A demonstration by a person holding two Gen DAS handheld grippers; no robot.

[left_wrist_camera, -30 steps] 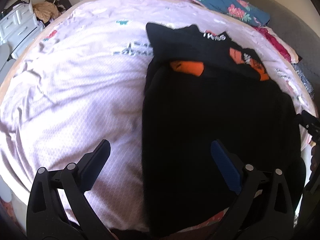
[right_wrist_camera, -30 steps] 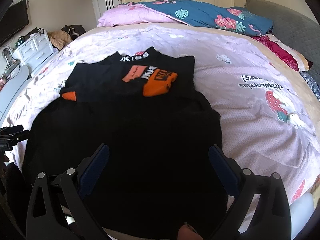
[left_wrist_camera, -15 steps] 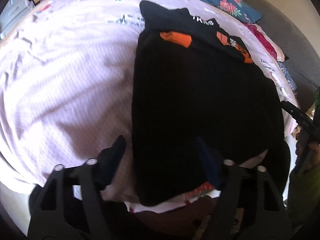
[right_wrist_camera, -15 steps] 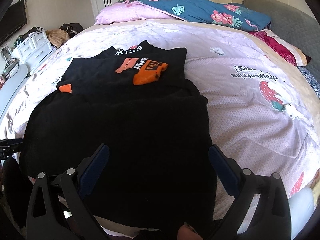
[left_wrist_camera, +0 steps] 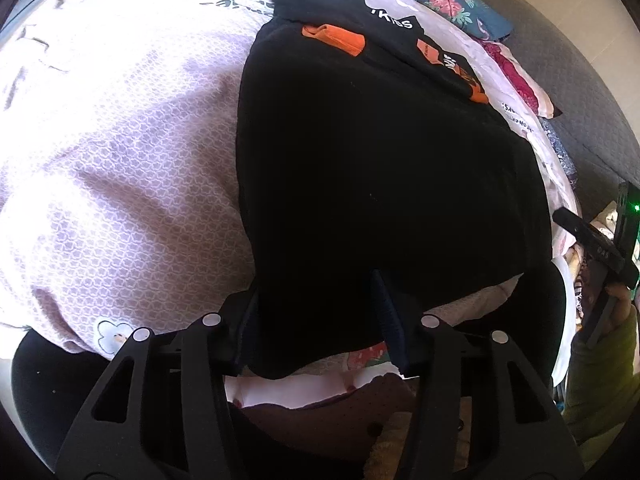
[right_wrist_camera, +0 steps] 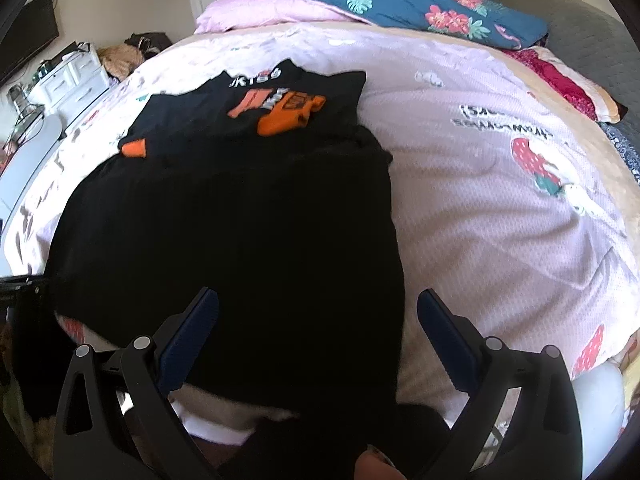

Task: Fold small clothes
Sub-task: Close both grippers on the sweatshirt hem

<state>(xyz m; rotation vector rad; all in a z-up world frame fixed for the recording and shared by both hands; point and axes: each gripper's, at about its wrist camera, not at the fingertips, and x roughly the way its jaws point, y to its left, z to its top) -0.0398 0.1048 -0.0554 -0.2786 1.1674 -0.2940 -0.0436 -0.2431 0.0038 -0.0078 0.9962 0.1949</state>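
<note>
A large black garment (left_wrist_camera: pixel 380 168) (right_wrist_camera: pixel 240 248) lies spread flat on the pink bedspread (left_wrist_camera: pixel 120 152) (right_wrist_camera: pixel 500 200), its near hem hanging over the bed's front edge. A folded black shirt with orange patches (left_wrist_camera: pixel 400 36) (right_wrist_camera: pixel 272 96) lies beyond it. My left gripper (left_wrist_camera: pixel 316 312) straddles the garment's near left corner, fingers narrowed around the cloth but still apart. My right gripper (right_wrist_camera: pixel 316 328) is wide open above the garment's near right edge, touching nothing.
Pink and blue floral pillows (right_wrist_camera: pixel 400 8) lie at the bed's head, a grey headboard (right_wrist_camera: pixel 580 36) to the right. White drawers (right_wrist_camera: pixel 72 76) and a TV (right_wrist_camera: pixel 28 40) stand left of the bed. The right-hand gripper shows in the left wrist view (left_wrist_camera: pixel 592 240).
My left gripper dropped to the bed's front edge and its fingers narrowed around the garment's near left corner. My right gripper moved slightly nearer the garment and stayed open.
</note>
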